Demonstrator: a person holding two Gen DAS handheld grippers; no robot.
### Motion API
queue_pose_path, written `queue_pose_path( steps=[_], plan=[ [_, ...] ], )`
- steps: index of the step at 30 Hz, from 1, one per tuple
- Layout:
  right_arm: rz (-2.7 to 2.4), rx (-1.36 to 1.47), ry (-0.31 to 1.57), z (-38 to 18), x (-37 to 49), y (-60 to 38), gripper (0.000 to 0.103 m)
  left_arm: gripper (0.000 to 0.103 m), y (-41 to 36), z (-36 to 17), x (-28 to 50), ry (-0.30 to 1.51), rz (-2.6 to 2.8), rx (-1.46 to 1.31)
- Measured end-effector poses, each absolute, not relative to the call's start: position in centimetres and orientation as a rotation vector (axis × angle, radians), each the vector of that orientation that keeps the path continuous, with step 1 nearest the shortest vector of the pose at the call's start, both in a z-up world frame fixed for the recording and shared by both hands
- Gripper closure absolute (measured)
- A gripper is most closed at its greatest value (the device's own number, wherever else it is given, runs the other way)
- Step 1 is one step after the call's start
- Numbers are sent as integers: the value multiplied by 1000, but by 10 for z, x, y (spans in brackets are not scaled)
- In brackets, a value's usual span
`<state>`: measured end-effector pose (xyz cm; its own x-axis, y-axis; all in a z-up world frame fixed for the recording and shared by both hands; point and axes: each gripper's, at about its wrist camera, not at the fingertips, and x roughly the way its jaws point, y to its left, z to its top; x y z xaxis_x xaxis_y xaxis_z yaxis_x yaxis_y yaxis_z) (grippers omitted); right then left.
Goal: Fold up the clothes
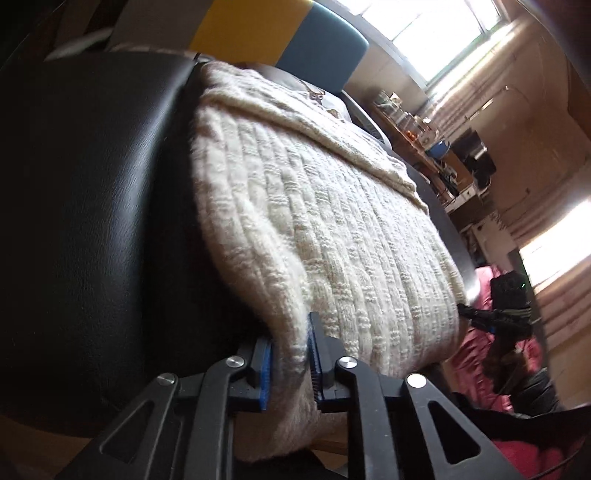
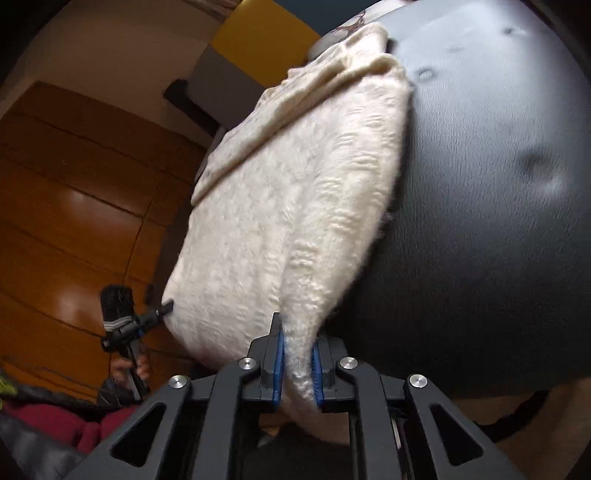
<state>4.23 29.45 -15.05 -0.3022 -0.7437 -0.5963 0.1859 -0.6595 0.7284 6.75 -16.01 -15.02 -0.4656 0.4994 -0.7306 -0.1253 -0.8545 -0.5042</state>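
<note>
A cream knitted sweater [image 1: 325, 221] lies spread over a black leather seat [image 1: 92, 206]. My left gripper [image 1: 291, 354] is shut on the sweater's near edge, blue pads pressing a fold of knit from both sides. In the right wrist view the same sweater [image 2: 280, 206] drapes off the black seat [image 2: 480, 206], and my right gripper [image 2: 297, 363] is shut on another near corner of it. Each gripper appears small in the other's view: the right one [image 1: 469, 314] at the sweater's far side, the left one [image 2: 162, 308] likewise, held by a hand [image 2: 129, 369].
A wooden floor [image 2: 74, 206] spreads out to the left in the right wrist view. Yellow [image 1: 251, 29] and blue [image 1: 325, 51] cushions stand behind the seat. A cluttered shelf [image 1: 436, 147] and bright windows [image 1: 436, 33] lie beyond. A red garment [image 1: 480, 354] sits low at the right.
</note>
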Motion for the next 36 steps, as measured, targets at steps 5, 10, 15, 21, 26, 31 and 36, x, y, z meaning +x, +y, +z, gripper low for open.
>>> queue_pose_path(
  steps=[5,10,15,21,26,31,36],
  plan=[
    [-2030,1280,-698,-153,49,296,87,78,-165,-156,61,-654,2334,-1339],
    [-2017,1250,-752,-157,52,298,81,92,-169,-159,55,-648,2330,-1371],
    [-2029,1349,-717,-150,49,296,89,94,-170,-157,59,-714,2212,-1354],
    [-1979,1365,-774,-149,52,308,90,94,-172,-153,63,-858,1994,-1228],
    [-1945,1268,-910,-141,50,326,90,94,-182,-136,51,-914,1950,-1110],
    [-1926,1212,-965,-130,38,330,90,94,-187,-117,28,-974,1928,-975],
    [-1933,1154,-974,-111,8,323,90,94,-179,-93,-16,-978,1939,-871]
  ],
)
